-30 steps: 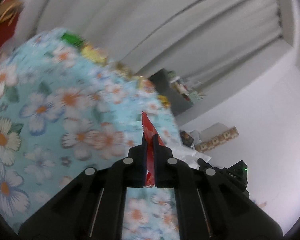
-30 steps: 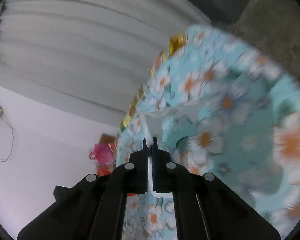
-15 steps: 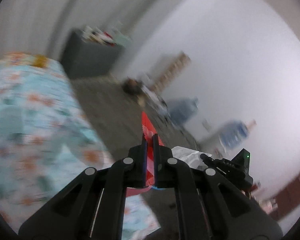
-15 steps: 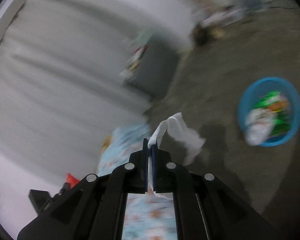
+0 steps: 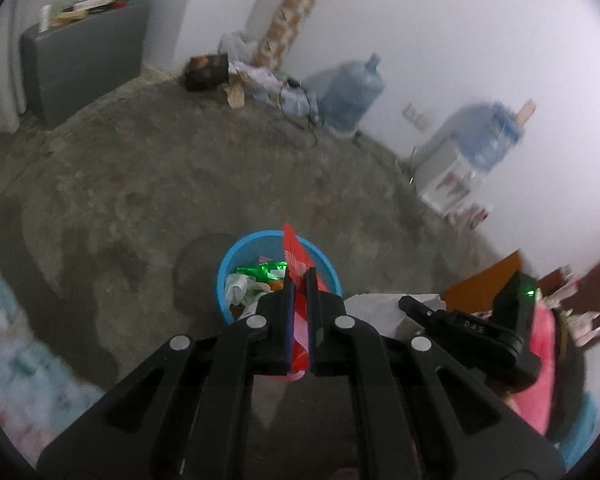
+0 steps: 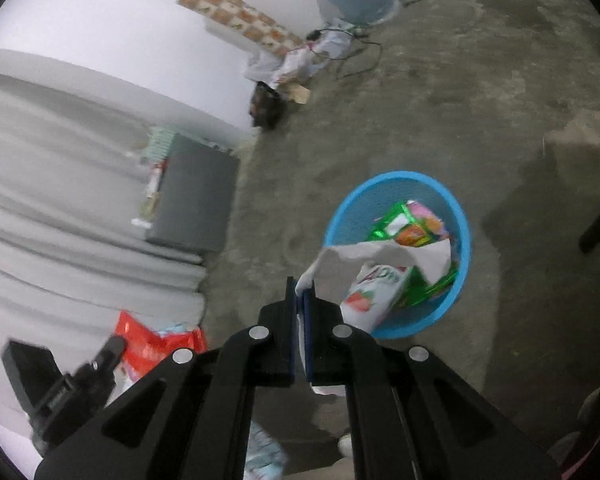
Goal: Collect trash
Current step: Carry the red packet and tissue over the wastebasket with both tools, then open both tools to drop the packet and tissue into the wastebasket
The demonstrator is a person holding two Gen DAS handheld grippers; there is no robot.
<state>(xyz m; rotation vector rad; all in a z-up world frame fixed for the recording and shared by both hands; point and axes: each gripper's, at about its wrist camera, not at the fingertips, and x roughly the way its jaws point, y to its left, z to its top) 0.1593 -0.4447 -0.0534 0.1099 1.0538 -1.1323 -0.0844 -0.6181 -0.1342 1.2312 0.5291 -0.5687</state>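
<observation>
Concrete floor [image 5: 180, 168] fills both views, bare and grey. On it stands the blue wastebasket [image 5: 226, 268], holding green wrappers [image 6: 396, 226] and a strawberry-printed packet [image 6: 374, 294]. My left tool [image 5: 299, 280] is clenched on a red wrapper [image 5: 294, 252], which I see sticking up over the basket's rim. My right tool [image 6: 300, 292] is clenched on a white crumpled paper [image 6: 380, 252], which droops toward the basket's near edge. Two water jugs [image 5: 352, 96] stand by the wall.
</observation>
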